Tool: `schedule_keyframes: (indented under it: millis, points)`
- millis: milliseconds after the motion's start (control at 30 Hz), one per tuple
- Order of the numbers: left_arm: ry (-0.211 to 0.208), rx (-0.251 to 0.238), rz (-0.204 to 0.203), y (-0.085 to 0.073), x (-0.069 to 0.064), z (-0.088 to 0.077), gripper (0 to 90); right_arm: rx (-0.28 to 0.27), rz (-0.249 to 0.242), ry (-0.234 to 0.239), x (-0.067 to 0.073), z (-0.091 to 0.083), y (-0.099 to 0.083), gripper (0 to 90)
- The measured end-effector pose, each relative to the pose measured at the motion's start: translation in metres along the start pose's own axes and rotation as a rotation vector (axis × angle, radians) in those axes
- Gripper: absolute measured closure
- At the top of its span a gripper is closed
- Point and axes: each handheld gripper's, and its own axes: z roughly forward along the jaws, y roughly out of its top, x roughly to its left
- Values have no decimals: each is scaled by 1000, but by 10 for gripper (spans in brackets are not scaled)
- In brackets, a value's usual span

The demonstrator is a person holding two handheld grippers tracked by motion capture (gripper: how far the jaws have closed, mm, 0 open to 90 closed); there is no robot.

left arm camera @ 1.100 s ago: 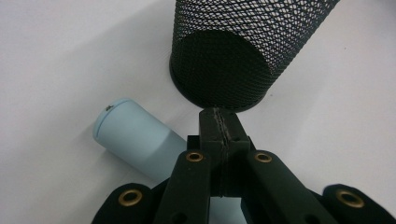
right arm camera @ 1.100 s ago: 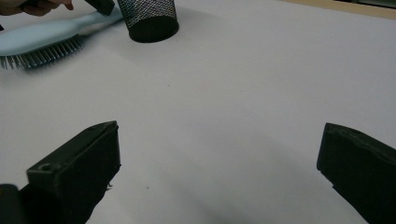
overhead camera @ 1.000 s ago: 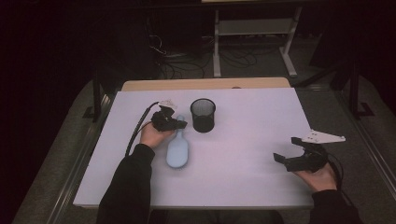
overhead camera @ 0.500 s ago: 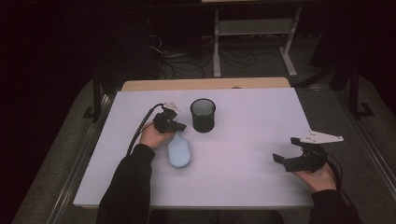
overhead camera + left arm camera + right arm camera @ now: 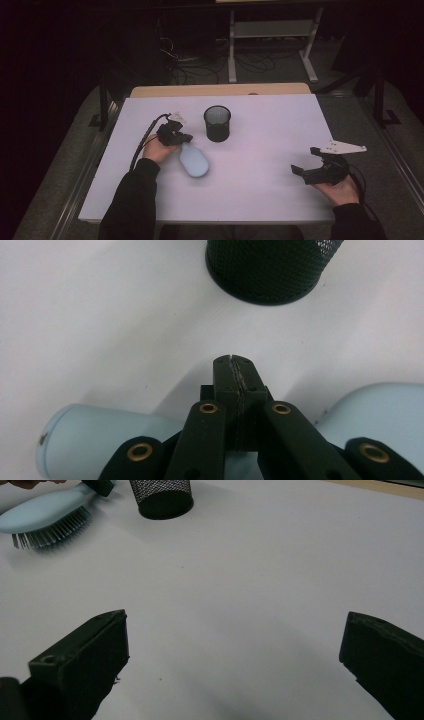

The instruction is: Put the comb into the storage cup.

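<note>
The brush [image 5: 194, 161] is pale blue smooth plastic, an oval paddle head tapering to a rounded handle; in the right gripper view its underside carries a dense bed of thin dark bristles [image 5: 52, 534]. It lies on the left half of the table [image 5: 260, 185], head toward the near edge, handle pointing far-left under the left gripper [image 5: 184, 137]. In the left gripper view that gripper's matte black jaws are pressed flat together, tips meeting above the handle, with nothing between them; a small dark mark sits on the handle's rounded end, too small to read. Just far-right of the brush stands the cup [image 5: 217, 123], a round black wire-mesh cylinder with a solid rim at its base. The table top is plain matte white. The right gripper [image 5: 305, 161] rests near the right edge, jaws spread wide and empty.
</note>
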Motion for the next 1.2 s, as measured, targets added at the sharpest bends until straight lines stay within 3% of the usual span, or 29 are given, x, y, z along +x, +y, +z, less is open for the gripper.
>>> schedule_keyframes:
  millis: [133, 500, 733, 1200]
  points:
    - [13, 6, 23, -4, -5, -4, 900, 4, 2, -4, -1, 0, -1, 0]
    - [21, -5, 24, -13, -10, -13, 900, 16, 0, -26, -1, 1, -2, 0]
    - [26, 8, 65, -19, -17, -23, 900, 18, 5, -31, -1, 1, -3, 0]
    - [24, -14, 32, -37, -18, -36, 900, 18, 8, -35, -1, 1, -3, 0]
